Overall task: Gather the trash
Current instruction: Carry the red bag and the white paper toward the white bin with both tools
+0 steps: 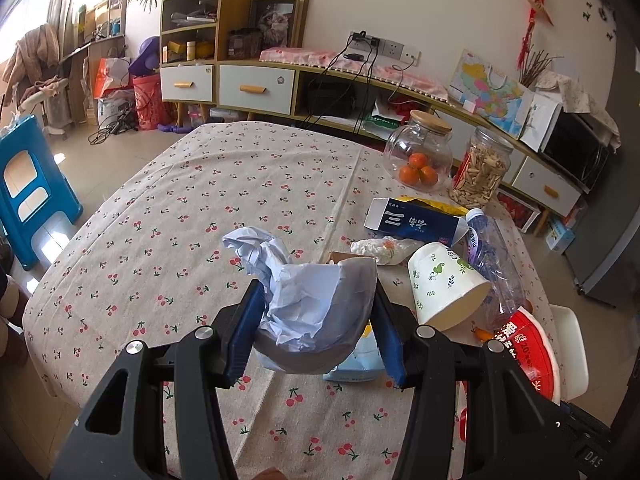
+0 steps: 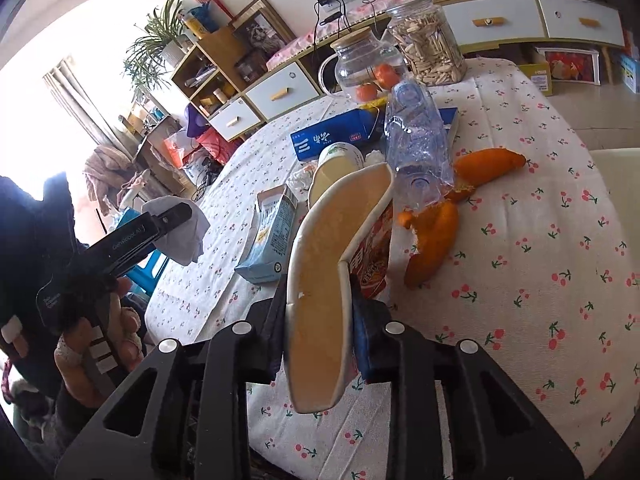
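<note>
- Cherry-printed cloth covers the table (image 1: 168,208), and the trash lies bunched toward its right edge as my left camera sees it.
- One grey paper bowl (image 1: 352,304) stuffed with one wad of crumpled pale blue paper (image 1: 280,280) sits between the blue pads of my left hand-held gripper (image 1: 316,320); the pads press its sides, so it is gripped and lifted off the cloth.
- One flattened paper bowl (image 2: 332,264), tan inside with a white rim and a red printed outside, is pinched edge-on in my right hand-held gripper (image 2: 320,336); the pads clamp it, and it stands up above the cloth.
- One white paper cup (image 1: 444,284) with a leaf print lies on its side next to the gripped grey bowl.
- One crushed clear plastic bottle (image 2: 416,136) lies beyond the flattened bowl.
- One dark blue carton (image 1: 416,224) lies flat behind the cup; one light blue carton (image 2: 272,236) lies near my side of the table.
- One crumpled white wrapper (image 1: 380,250) rests between the cup and the dark blue carton.
- Two large pieces of orange peel (image 2: 436,240) lie beside the bottle.
- Two jars stand at the far edge: one glass jar (image 1: 420,152) holding three oranges, one plastic jar (image 1: 480,172) of snacks.
- Both hand-held grippers tilt downward over the table; my left hand (image 2: 100,328) shows at the left gripper's handle in the right camera.
</note>
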`<state>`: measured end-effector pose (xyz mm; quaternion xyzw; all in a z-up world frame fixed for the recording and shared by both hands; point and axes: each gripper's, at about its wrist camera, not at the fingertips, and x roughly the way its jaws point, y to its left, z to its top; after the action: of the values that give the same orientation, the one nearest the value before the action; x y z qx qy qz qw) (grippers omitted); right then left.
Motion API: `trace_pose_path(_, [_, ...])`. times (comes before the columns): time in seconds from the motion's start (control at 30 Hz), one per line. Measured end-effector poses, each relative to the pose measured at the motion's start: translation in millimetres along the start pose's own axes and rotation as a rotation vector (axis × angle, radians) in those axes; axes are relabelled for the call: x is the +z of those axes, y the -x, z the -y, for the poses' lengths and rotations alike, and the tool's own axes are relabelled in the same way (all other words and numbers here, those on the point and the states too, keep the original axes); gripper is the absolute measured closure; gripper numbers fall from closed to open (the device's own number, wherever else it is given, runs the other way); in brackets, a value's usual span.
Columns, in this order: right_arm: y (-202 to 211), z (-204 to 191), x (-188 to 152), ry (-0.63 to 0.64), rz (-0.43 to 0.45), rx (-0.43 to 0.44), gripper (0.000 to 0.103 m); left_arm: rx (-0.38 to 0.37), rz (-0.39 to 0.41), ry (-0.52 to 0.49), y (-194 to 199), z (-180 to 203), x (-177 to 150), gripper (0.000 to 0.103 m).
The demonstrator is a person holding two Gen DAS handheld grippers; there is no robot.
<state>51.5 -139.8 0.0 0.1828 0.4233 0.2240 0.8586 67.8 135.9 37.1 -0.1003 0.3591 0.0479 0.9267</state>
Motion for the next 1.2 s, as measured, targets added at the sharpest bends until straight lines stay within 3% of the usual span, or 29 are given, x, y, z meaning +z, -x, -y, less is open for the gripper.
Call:
trace_pose_path(0.7, [50, 27, 39, -0.04, 0.159, 0.005, 0.078, -0.046, 0.015, -0.046, 4, 50, 6, 0.051])
trace_pose_path(0.97, [83, 68, 60, -0.087, 0.242, -0.018, 0.078, -0.051, 0.015, -0.103, 2, 88, 1, 0.051])
trace_pose_path(1.2, [116, 124, 78, -0.123, 0.312, -0.113, 0.077, -0.079, -0.015, -0.129, -8, 124, -7, 0.051])
